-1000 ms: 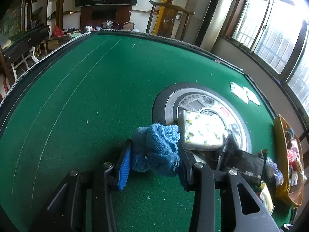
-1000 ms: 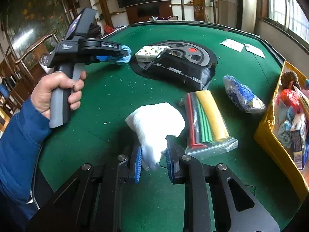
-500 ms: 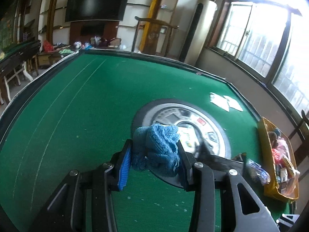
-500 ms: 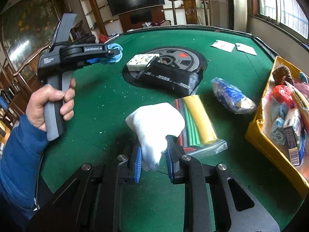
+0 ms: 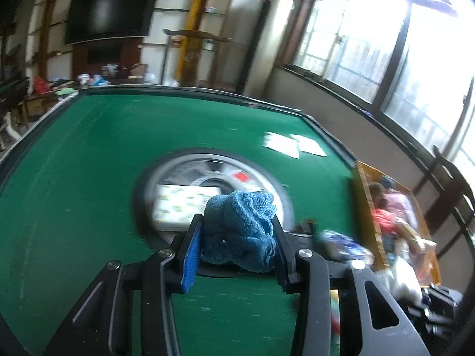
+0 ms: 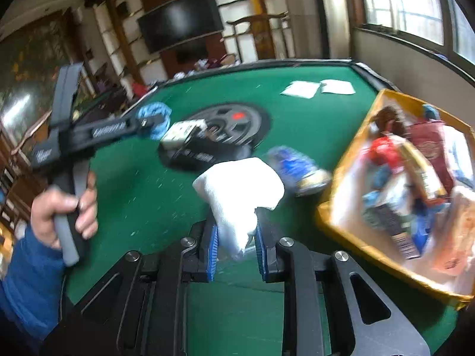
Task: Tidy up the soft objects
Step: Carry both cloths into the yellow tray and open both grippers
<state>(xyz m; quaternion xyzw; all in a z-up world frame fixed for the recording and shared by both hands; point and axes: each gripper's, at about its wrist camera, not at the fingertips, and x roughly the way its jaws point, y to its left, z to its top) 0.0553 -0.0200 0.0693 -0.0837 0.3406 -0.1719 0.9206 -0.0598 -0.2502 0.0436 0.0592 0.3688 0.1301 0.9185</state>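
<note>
Left gripper (image 5: 234, 237) clamping blue knit (image 5: 240, 228), right gripper (image 6: 236, 238) clamping white cloth (image 6: 237, 190), both angled downward

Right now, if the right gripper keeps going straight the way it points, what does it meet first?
Probably the blue packet lying on the green table, just past the white cloth held in the right gripper; depth is hard to judge.

Probably a home game room: a green felt table (image 5: 89, 154), wall television (image 5: 108, 14), wooden chair (image 5: 196, 56).

Both grippers lifted w/ their loads. Yellow bin (image 6: 341, 207) now closer in right view. Frames now motion-blurred.
</note>
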